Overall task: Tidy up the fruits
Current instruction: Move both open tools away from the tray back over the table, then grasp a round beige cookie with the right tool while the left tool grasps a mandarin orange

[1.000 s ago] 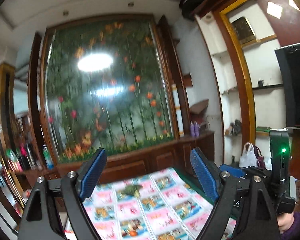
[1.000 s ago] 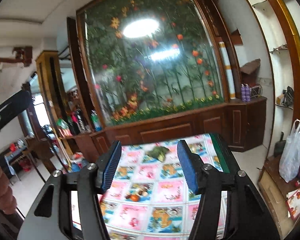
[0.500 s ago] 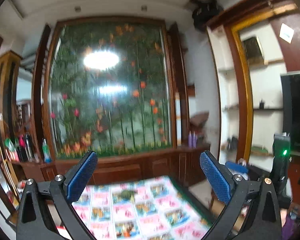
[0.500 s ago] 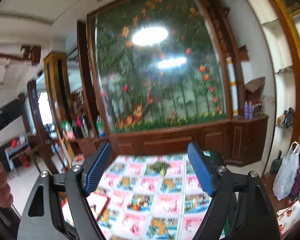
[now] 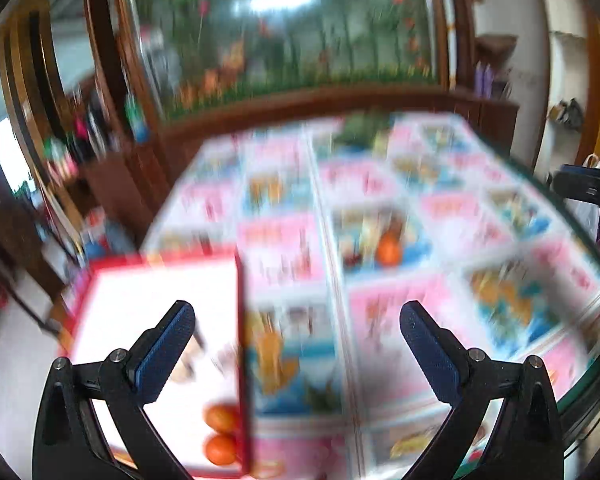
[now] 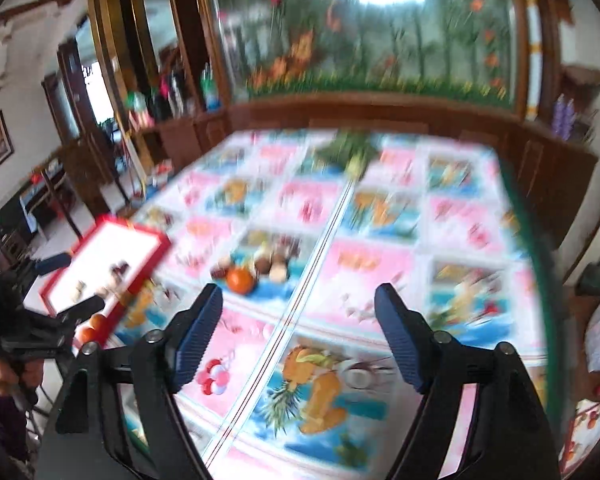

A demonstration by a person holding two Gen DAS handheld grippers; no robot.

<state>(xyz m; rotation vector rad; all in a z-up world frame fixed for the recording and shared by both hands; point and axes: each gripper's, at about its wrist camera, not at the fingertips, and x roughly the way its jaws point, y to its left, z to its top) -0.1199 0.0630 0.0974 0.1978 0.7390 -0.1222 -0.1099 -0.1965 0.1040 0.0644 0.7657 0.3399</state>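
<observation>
We see both views blurred by motion, so fine detail is lost. The left hand-held gripper [image 5: 296, 322] hangs above the worktop [image 5: 500, 208] with its blue-padded fingers spread wide and nothing between them. The right hand-held gripper [image 6: 299, 305] is likewise spread wide and empty, above the worktop's fruit-print cloth [image 6: 380, 264].

A loose orange [image 6: 240, 280] lies on the cloth near the worktop's middle, just ahead of the right gripper's left finger; in the left view the same orange [image 5: 389, 249] sits well ahead, between the two fingers' lines of sight. A red-rimmed white tray [image 5: 160, 300] lies at the left side of the worktop, and two more oranges [image 5: 222, 434] rest in its near corner against the rim, one just behind the other. In the right view the tray [image 6: 108, 256] shows at far left, with the left gripper's dark frame beside it.

Beyond the worktop stands a wooden cabinet [image 6: 380, 116] under a large flower mural [image 6: 360, 32].
</observation>
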